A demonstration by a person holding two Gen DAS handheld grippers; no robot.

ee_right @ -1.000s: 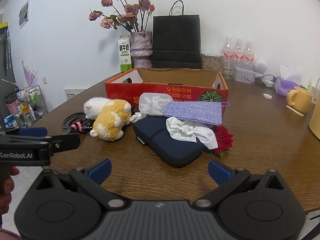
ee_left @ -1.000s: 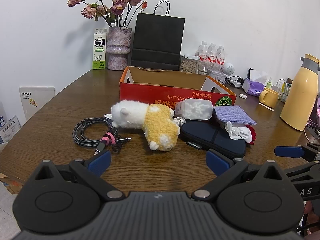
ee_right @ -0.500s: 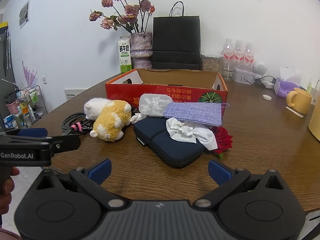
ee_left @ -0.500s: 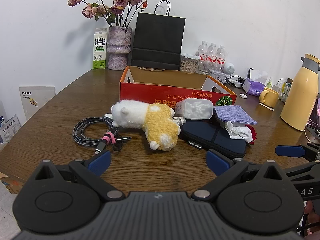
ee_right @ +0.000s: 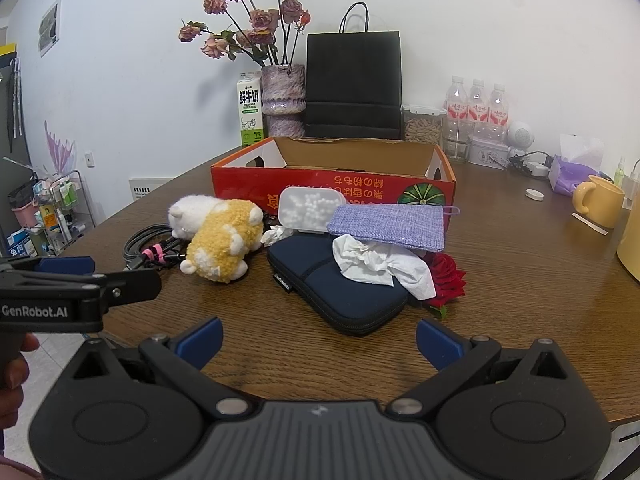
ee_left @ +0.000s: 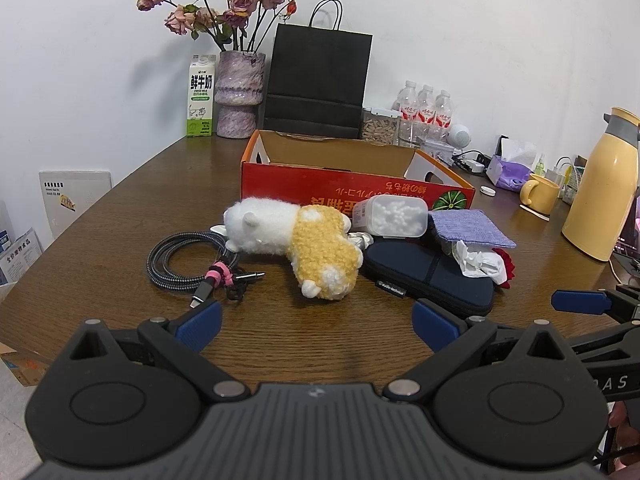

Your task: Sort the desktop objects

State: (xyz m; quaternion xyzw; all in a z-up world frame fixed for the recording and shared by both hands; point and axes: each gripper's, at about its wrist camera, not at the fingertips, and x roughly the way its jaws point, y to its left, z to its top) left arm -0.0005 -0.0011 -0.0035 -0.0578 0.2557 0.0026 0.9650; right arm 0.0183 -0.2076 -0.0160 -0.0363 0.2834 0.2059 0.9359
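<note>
1. Left wrist view: the left gripper (ee_left: 314, 326) is held level just above the near edge of the table (ee_left: 120, 232), fingers spread wide with nothing between them.
2. The cardboard box (ee_left: 352, 184), open-topped, stands beyond the fingers. Just in front of it lies the plush toy (ee_left: 296, 242), on its side, head to the left.
3. Left of the toy, touching it: a coiled cable (ee_left: 188, 260). Right of the toy: a dark pouch (ee_left: 424, 276), flat on the table.
4. A clear tub (ee_left: 394, 216) of white beads leans against the box front. A purple cloth (ee_left: 470, 228) and a crumpled tissue (ee_left: 478, 262) lie on the pouch.
5. Right wrist view: the right gripper (ee_right: 318, 340) is likewise level and low over the near table edge, fingers wide apart, holding nothing.
6. The pouch (ee_right: 336, 284) lies straight ahead of it, in front of the box (ee_right: 332, 184); a red rose (ee_right: 446, 276) sits at the pouch's right end.
7. The left gripper's finger (ee_right: 66, 266) enters from the left; a hand (ee_right: 14, 376) grips its handle below.
</note>
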